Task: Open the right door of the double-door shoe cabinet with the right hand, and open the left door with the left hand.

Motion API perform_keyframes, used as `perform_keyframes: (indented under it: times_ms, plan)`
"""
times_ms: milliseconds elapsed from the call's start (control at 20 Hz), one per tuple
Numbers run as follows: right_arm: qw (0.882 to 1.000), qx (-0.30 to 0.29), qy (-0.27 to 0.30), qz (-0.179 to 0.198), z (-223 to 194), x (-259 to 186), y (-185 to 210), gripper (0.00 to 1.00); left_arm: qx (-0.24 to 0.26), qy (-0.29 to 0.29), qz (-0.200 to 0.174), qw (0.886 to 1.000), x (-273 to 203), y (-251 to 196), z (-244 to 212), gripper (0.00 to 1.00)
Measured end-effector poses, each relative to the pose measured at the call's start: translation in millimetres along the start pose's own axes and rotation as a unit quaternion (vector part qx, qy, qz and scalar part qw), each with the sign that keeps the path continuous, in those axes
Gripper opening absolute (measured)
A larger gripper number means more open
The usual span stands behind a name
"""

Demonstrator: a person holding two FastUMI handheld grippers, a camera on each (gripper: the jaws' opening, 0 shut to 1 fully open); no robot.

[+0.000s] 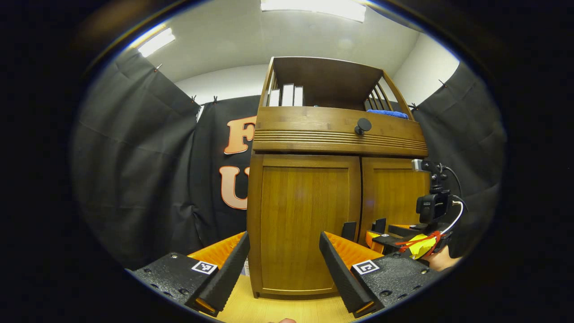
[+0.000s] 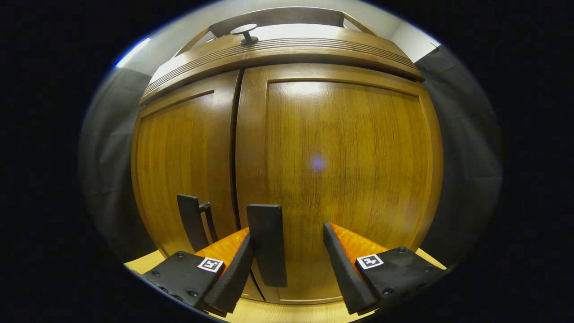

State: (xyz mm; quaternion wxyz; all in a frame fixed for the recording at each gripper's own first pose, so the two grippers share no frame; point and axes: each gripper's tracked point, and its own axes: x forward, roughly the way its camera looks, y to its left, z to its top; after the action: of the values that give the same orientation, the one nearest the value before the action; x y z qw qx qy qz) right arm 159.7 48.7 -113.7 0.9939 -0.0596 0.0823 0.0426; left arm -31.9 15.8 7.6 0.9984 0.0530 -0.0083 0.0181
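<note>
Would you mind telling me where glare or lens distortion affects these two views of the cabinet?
Right gripper view: a small bluish flare spot sits on the right door, glare whitens its top, and the fisheye bulges both doors. Left gripper view: ceiling lights blow out white, and the cabinet tapers upward.

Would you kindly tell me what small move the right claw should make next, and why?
Probably shift the right claw slightly left and close it on the right door's handle. Both doors look shut, and the open claw has the handle just inside its left finger, not yet gripped.
</note>
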Motion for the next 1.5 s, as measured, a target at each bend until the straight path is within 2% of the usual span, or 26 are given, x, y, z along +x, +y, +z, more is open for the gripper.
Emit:
perform_keyframes:
  times_ms: [50, 150, 250, 300, 400, 450, 550, 650, 750, 800, 900, 950, 1000, 1050, 1150, 1200, 1250, 1300, 1350, 1400, 1500]
  plan:
    - [1.0, 0.001, -0.003, 0.002, 1, 0, 2, 0.94, 0.0, 0.0, 0.0, 1.0, 0, 0, 0, 0.92]
    - [1.0, -0.001, -0.006, 0.0, 1, 2, 3, 0.84, -0.001, -0.001, -0.001, 1.0, 1, -1, -1, 0.94]
    - [1.0, 0.001, -0.011, -0.003, 0, 1, 4, 0.82, -0.001, -0.002, -0.002, 1.0, 2, -1, -1, 0.94]
    - [1.0, 0.01, -0.008, 0.0, -3, 3, 6, 0.82, -0.001, -0.003, -0.002, 1.0, 3, -1, -1, 0.92]
    - [0.999, 0.046, 0.0, 0.003, -5, 3, 9, 0.74, -0.003, -0.004, -0.004, 1.0, 3, -1, -1, 0.92]
    - [0.998, 0.064, 0.004, 0.019, -6, 2, 14, 0.7, -0.003, -0.004, -0.005, 1.0, 3, -1, 0, 0.92]
    - [0.996, 0.074, 0.023, 0.038, -13, 4, 24, 0.57, -0.004, -0.003, -0.007, 1.0, 2, -1, 0, 0.94]
    - [0.997, 0.049, 0.037, 0.046, -18, 8, 24, 0.45, -0.005, -0.002, -0.009, 1.0, 3, -1, 1, 0.94]
    - [0.997, 0.041, 0.034, 0.047, -12, 10, 27, 0.41, -0.004, 0.002, -0.013, 1.0, 2, -2, 1, 0.92]
    - [0.997, 0.041, 0.034, 0.047, -12, 7, 26, 0.4, -0.002, 0.003, -0.013, 1.0, 2, -1, 1, 0.94]
    - [0.997, 0.045, 0.042, 0.046, -17, 8, 26, 0.43, -0.001, 0.003, -0.01, 1.0, 1, -1, 2, 0.92]
    - [0.996, 0.052, 0.048, 0.048, -19, 8, 26, 0.4, -0.001, 0.002, -0.008, 1.0, 0, -1, 3, 0.92]
    - [0.996, 0.06, 0.05, 0.051, -19, 7, 27, 0.44, -0.001, 0.001, -0.007, 1.0, -1, -1, 4, 0.92]
    - [0.995, 0.071, 0.051, 0.056, -17, 6, 29, 0.36, -0.001, 0.0, -0.006, 1.0, -1, 0, 5, 0.92]
    - [0.993, 0.079, 0.053, 0.065, -17, 5, 31, 0.4, 0.0, -0.001, -0.004, 1.0, -3, -1, 6, 0.92]
    - [0.993, 0.079, 0.053, 0.068, -14, 5, 31, 0.36, 0.0, 0.0, -0.003, 1.0, -4, -2, 5, 0.92]
    - [0.993, 0.075, 0.052, 0.071, -11, 3, 31, 0.4, -0.001, 0.0, -0.004, 1.0, -5, -3, 6, 0.92]
    - [0.994, 0.071, 0.051, 0.073, -9, 4, 30, 0.4, -0.001, -0.001, -0.004, 1.0, -7, -3, 6, 0.94]
    - [0.994, 0.069, 0.049, 0.076, -9, 5, 31, 0.4, -0.002, -0.002, -0.004, 1.0, -7, -3, 7, 0.92]
    - [0.993, 0.068, 0.048, 0.082, -6, 4, 31, 0.4, -0.002, -0.003, -0.004, 1.0, -9, -5, 7, 0.94]
    - [0.992, 0.076, 0.051, 0.091, -3, -2, 30, 0.39, -0.001, -0.004, -0.006, 1.0, -11, -7, 6, 0.92]
